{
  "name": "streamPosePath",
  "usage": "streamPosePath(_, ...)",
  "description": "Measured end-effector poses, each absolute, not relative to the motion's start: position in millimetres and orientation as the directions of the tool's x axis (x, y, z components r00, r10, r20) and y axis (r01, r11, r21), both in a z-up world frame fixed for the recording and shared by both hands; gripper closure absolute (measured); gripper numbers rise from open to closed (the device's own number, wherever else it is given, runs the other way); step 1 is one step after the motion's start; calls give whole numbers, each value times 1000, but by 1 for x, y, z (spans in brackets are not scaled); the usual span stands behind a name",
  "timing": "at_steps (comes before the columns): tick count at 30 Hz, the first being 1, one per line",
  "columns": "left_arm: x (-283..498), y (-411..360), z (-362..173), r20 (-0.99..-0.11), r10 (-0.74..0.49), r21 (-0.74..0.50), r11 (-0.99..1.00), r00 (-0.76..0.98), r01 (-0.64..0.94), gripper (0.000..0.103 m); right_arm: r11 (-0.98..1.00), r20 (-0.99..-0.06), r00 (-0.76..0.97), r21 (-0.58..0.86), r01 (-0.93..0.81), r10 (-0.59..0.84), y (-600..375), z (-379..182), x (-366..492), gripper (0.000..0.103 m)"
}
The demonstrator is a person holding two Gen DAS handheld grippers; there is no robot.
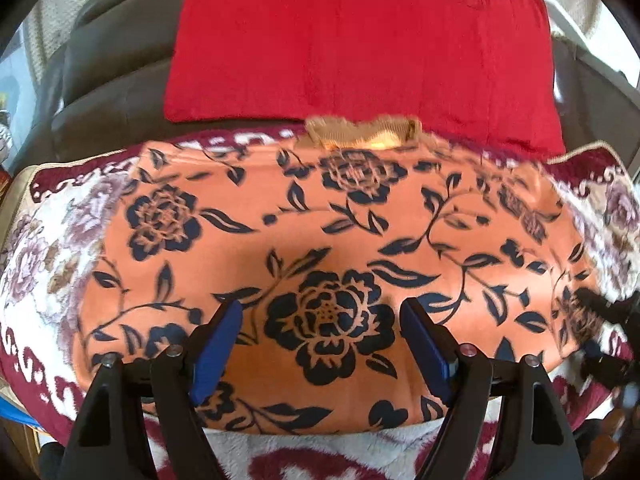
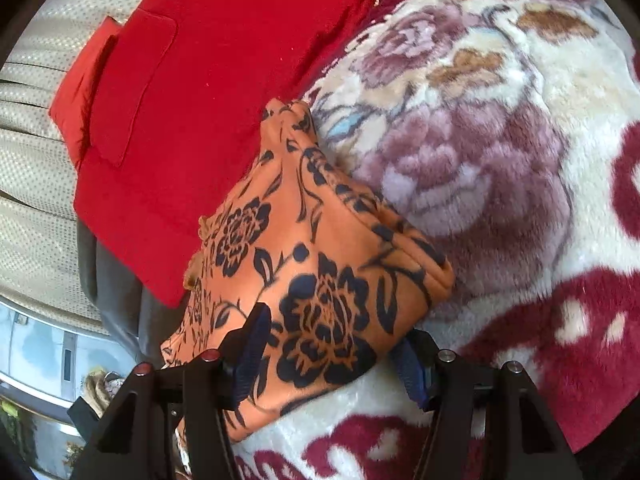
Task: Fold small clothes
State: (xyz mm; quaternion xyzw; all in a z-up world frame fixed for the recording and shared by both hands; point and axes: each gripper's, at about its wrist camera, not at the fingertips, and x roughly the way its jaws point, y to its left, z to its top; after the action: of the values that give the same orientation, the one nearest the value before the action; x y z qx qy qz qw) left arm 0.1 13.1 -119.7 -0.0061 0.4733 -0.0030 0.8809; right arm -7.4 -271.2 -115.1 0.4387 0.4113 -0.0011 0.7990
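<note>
An orange garment with a dark blue flower print (image 1: 320,240) lies spread flat on a plush floral blanket (image 1: 40,248). My left gripper (image 1: 320,320) hovers open over its near middle, blue pads wide apart, holding nothing. In the right wrist view the same garment (image 2: 304,248) lies bunched at its end, and my right gripper (image 2: 328,344) is open with the cloth between its blue pads. The right gripper also shows at the garment's right edge in the left wrist view (image 1: 600,304).
A folded red cloth (image 1: 360,48) lies just behind the garment, also seen in the right wrist view (image 2: 192,120). The blanket (image 2: 500,160) covers the surface. A grey sofa back (image 1: 112,64) and pale curtain (image 2: 36,200) stand beyond.
</note>
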Motion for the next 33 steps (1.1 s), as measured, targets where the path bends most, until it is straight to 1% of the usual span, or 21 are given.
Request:
streamPosePath(1, 5, 9, -129, -851, -3, 8, 1000, 524, 18, 22, 631, -667, 661, 685, 363, 343, -270, -114, -2, 44)
streamPosePath(2, 10, 5, -139, -870, 4, 26, 999, 493, 39, 22, 654, -687, 651, 659, 370, 323, -269, -113, 4, 62)
streamPosePath(3, 12, 2, -147, -878, 17, 45, 998, 479, 48, 21, 666, -704, 631, 644, 377, 325, -268, -115, 12, 87)
streamPosePath(5, 11, 5, -143, -868, 5, 31, 999, 497, 44, 21, 690, -719, 619, 622, 370, 317, -264, -109, 18, 90)
streamPosePath(7, 9, 10, -135, -854, -20, 5, 999, 520, 46, 21, 740, -718, 641, 581, 339, 271, -258, -91, 17, 91)
streamPosePath(9, 7, 15, -135, -850, -22, 3, 999, 526, 46, 21, 782, -708, 663, 547, 299, 242, -246, -72, 19, 91)
streamPosePath(10, 8, 21, -136, -859, -35, -16, 999, 511, 42, 21, 806, -703, 674, 524, 275, 227, -238, -61, 20, 91)
streamPosePath(11, 6, 33, -133, -857, -65, -62, 998, 511, 24, 21, 833, -694, 688, 496, 245, 211, -228, -48, 22, 92)
streamPosePath(13, -3, 63, -120, -827, -100, -139, 990, 554, -28, 21, 873, -668, 716, 454, 179, 201, -206, -24, 27, 92)
streamPosePath(17, -19, 129, -99, -778, -100, -221, 968, 620, -121, 21, 922, -576, 776, 387, -18, 257, -139, 29, 30, 92)
streamPosePath(19, -22, 169, -93, -754, -126, -298, 940, 645, -164, 21, 933, -551, 776, 333, -135, 309, -92, 44, 27, 92)
streamPosePath(21, -22, 195, -89, -732, -158, -364, 913, 663, -184, 21, 930, -565, 740, 259, -261, 364, -36, 40, 22, 92)
streamPosePath(22, -21, 204, -90, -727, -178, -392, 900, 663, -188, 21, 927, -582, 721, 231, -296, 376, -15, 31, 21, 92)
streamPosePath(24, -13, 223, -96, -707, -279, -503, 844, 650, -185, 21, 913, -652, 646, 206, -352, 397, 24, -3, 25, 92)
streamPosePath(26, -5, 230, -101, -696, -326, -553, 812, 640, -188, 21, 903, -739, 543, 213, -373, 399, 49, -48, 34, 92)
streamPosePath(27, 2, 230, -105, -690, -358, -575, 799, 629, -177, 21, 901, -765, 506, 224, -372, 399, 54, -64, 38, 92)
streamPosePath(28, 8, 227, -107, -695, -374, -583, 793, 614, -176, 21, 896, -777, 479, 243, -371, 409, 57, -75, 40, 92)
streamPosePath(29, 15, 225, -111, -711, -383, -580, 794, 590, -185, 21, 897, -772, 489, 235, -374, 406, 57, -75, 38, 92)
streamPosePath(33, 35, 204, -104, -705, -414, -573, 811, 576, -119, 21, 887, -735, 522, 243, -393, 433, 50, -54, 32, 92)
